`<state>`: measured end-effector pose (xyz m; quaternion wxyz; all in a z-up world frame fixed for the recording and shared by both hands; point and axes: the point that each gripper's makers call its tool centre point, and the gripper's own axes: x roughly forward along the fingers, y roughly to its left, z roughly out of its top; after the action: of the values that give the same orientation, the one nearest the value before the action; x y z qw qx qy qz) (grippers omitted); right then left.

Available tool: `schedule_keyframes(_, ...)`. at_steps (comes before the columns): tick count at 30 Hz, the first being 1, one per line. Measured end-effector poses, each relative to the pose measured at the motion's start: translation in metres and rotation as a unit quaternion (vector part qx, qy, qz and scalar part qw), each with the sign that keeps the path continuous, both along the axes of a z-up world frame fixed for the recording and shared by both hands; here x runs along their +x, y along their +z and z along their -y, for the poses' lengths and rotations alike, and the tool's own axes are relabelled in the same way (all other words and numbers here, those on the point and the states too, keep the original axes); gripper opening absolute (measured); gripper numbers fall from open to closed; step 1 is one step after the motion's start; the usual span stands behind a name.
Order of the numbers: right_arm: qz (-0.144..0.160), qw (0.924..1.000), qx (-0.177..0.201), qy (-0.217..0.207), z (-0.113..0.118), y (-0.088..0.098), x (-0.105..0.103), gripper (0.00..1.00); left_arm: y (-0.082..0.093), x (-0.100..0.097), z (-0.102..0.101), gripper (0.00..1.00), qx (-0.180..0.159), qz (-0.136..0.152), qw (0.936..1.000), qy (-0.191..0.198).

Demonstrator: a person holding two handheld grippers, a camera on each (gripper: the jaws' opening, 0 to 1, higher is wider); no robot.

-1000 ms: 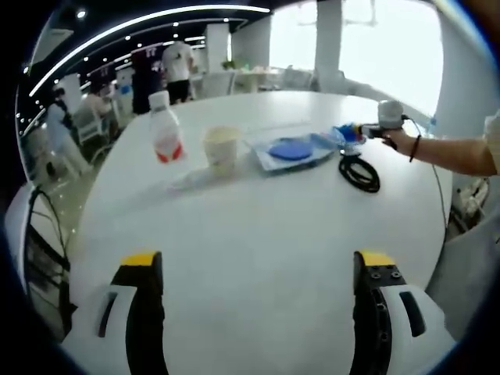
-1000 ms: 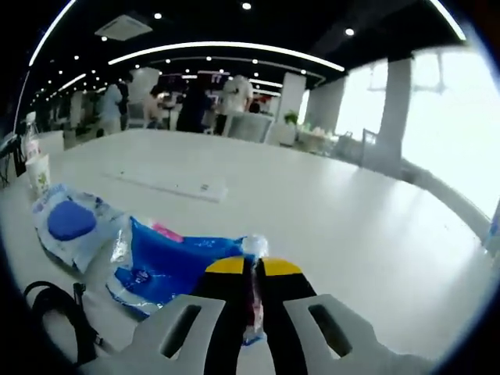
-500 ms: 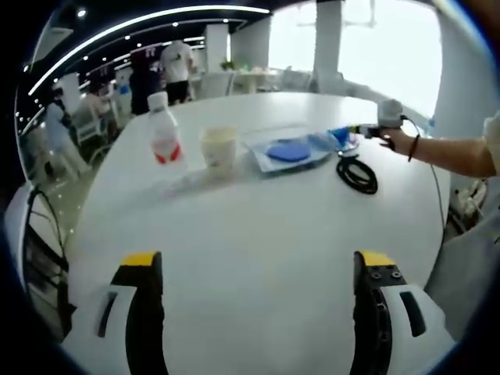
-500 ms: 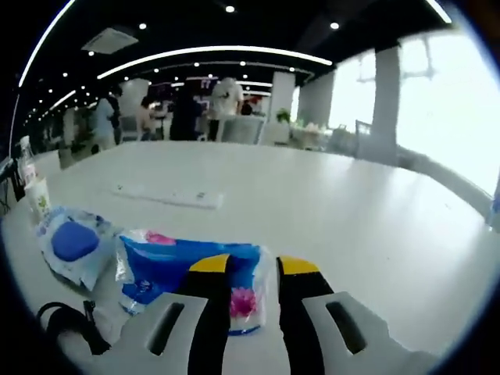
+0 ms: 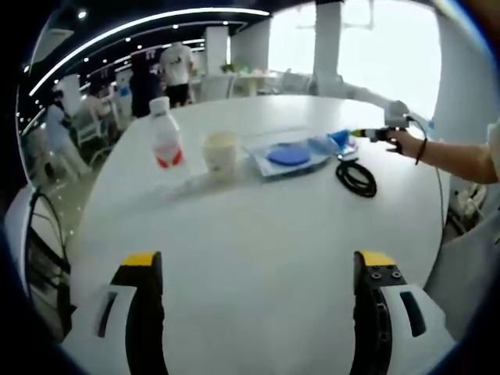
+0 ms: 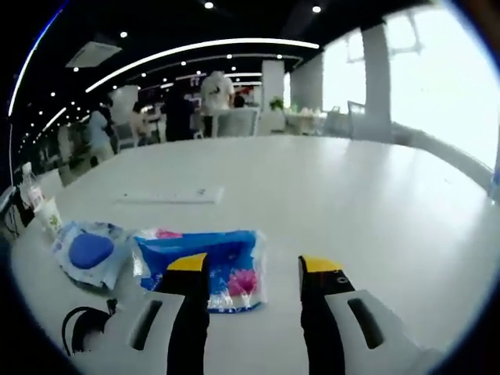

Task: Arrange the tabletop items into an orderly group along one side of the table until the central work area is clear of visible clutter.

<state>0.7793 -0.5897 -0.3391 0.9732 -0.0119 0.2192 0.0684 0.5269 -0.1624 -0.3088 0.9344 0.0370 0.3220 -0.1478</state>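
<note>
1. The white round table (image 5: pixel 258 250) carries all the items; its near and middle surface in the left gripper view is bare, and the things sit in a row along its far side.
2. The left gripper (image 5: pixel 254 269) hangs over the table's near edge with its jaws spread wide, holding nothing.
3. The right gripper (image 6: pixel 254 269) sits low over the table, jaws parted and empty, just short of the blue packet (image 6: pixel 207 266), which lies flat on the table between and beyond the tips.
4. Left of the blue packet in the right gripper view lies a clear bag with a blue disc (image 6: pixel 90 251).
5. A coiled black cable (image 5: pixel 356 176) lies on the table just nearer than the packets.
6. A white power strip (image 6: pixel 168 195) lies beyond the blue packet.
7. A bottle (image 5: pixel 165 133) stands upright at the far left of the row.
8. A paper cup (image 5: pixel 220 151) stands between the bottle and the clear bag.
</note>
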Motion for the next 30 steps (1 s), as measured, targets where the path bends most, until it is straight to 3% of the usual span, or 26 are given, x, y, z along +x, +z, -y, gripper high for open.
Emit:
schedule_keyframes(7, 0.004, 0.9991, 0.028, 0.031, -0.017, 0.02, -0.022, 0.75, 0.004, 0.001, 0.003, 0.99, -0.005, 0.005, 1.0, -0.001)
schedule_keyframes(14, -0.001, 0.9955, 0.038, 0.087, -0.046, 0.038, -0.055, 0.94, 0.01, 0.0, 0.006, 0.99, -0.015, 0.012, 0.9998, -0.007)
schedule_keyframes(22, 0.002, 0.9891, 0.052, 0.137, -0.074, 0.061, -0.098, 0.99, 0.014, 0.0, 0.007, 0.99, -0.017, 0.021, 0.9996, -0.01)
schedule_keyframes(24, 0.005, 0.9846, 0.057, 0.165, -0.087, 0.07, -0.117, 0.99, 0.016, 0.0, 0.008, 0.99, -0.017, 0.024, 0.9995, -0.012)
schedule_keyframes(30, -0.008, 0.9771, 0.065, 0.203, -0.106, 0.077, -0.151, 0.99, 0.021, -0.001, 0.01, 0.99, -0.023, 0.03, 0.9992, -0.013)
